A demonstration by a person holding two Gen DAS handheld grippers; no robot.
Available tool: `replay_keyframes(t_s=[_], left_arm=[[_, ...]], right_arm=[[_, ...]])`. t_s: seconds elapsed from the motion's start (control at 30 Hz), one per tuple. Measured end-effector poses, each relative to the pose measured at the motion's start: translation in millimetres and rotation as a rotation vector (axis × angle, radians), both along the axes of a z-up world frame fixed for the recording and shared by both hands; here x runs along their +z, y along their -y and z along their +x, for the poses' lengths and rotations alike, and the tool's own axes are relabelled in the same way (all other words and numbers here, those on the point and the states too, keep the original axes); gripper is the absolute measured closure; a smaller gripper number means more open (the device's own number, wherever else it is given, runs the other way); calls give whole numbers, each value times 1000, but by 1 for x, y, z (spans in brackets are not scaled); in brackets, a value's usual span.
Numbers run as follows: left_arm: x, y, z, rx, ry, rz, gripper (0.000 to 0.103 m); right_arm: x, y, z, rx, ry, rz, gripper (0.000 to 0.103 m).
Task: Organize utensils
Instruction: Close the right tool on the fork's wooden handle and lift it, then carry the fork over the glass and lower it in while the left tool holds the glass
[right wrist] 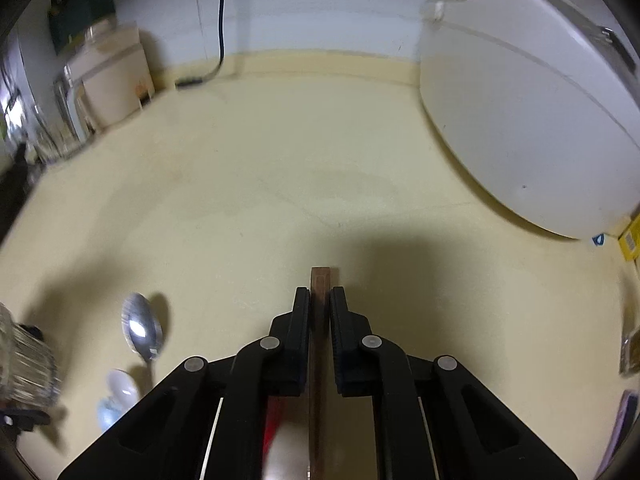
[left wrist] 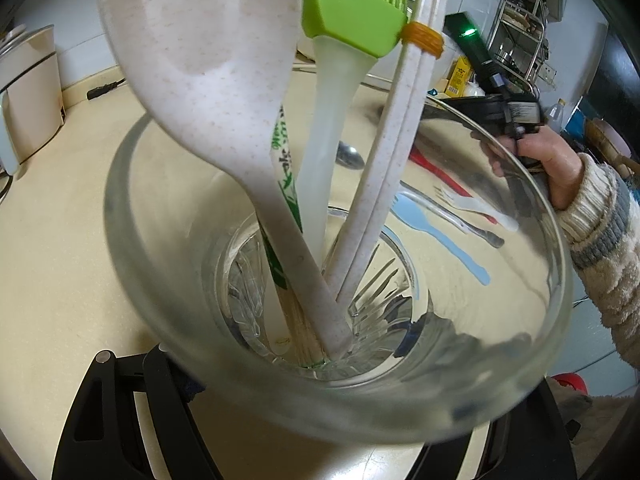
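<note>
In the left wrist view a clear glass jar (left wrist: 472, 364) fills the frame, with my left gripper (left wrist: 320, 408) shut around its lower wall. In the jar stand a white speckled spoon (left wrist: 208, 80), a green silicone brush (left wrist: 352, 12), pale chopsticks (left wrist: 400, 140) bound by an orange band, and a green-printed wrapped pair (left wrist: 286, 184). In the right wrist view my right gripper (right wrist: 320, 300) is shut on a thin brown wooden stick (right wrist: 320, 280), just above the counter. A red utensil (right wrist: 274, 420) lies blurred under the fingers.
On the cream counter (right wrist: 280, 160) lie a metal spoon (right wrist: 142, 326), a pale blue utensil (left wrist: 440, 240) and a white fork (left wrist: 476, 208). A white rice cooker (right wrist: 520, 120) stands at the back right and a beige appliance (right wrist: 112, 80) at the back left. A sleeved hand (left wrist: 536, 156) holds the right gripper.
</note>
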State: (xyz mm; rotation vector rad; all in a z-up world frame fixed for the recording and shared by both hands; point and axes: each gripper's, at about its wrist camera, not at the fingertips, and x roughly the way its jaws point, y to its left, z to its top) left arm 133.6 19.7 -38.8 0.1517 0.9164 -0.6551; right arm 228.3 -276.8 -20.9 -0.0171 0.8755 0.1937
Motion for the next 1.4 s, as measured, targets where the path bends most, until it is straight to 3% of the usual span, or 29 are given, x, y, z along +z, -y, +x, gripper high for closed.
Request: replay_keyframes(t_s=[0.33,0.6,0.93,1.4], left_arm=[[0,-2,1,-1,2,5,20],[0,4,-1,-3,9,21,20],[0,4,-1,-3,10,22,20],[0,3,-1,-2,9,20,20]], right_arm=[[78,0,-74,28,270,94,93],[117,2,-119,5,421,156,93],[152,-3,-139,16,511,183,93],[169,-15,-157,53,555,207,93]])
